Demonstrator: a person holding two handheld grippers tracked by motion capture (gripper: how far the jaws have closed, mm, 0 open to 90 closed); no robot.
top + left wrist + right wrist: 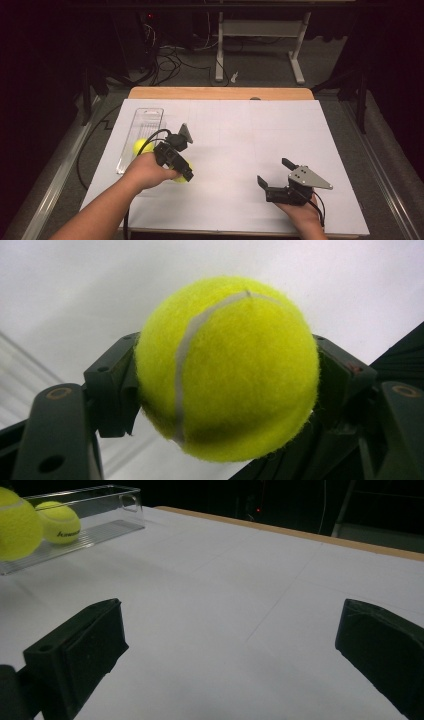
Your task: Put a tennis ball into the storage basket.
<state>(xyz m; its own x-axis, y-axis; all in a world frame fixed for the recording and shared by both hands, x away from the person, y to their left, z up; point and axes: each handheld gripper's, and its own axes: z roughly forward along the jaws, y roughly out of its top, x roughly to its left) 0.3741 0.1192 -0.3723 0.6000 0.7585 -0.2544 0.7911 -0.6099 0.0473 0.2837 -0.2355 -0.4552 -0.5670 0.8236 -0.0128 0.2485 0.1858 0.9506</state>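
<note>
Risk: left claw (225, 390) clamped on tennis ball (227, 367), fuzzy round surface, could squirt out near clear tray (142, 135) holding second ball (59, 521). Right claw (230, 645) apart, idle over table (240, 145).

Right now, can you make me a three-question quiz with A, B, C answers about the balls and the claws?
1. Where is the clear tray?
A. on the left side of the table
B. on the right side
C. on the floor

2. How many tennis balls can you see?
A. one
B. two
C. five

3. What is the right claw doing?
A. squeezing a ball
B. holding the tray
C. open, holding nothing

Answers:
1. A, the high view shows it near the table's left edge.
2. B, one ball sits clamped in the left claw, and another ball lies in the tray.
3. C, its jaws stand wide apart over bare white table.
</note>
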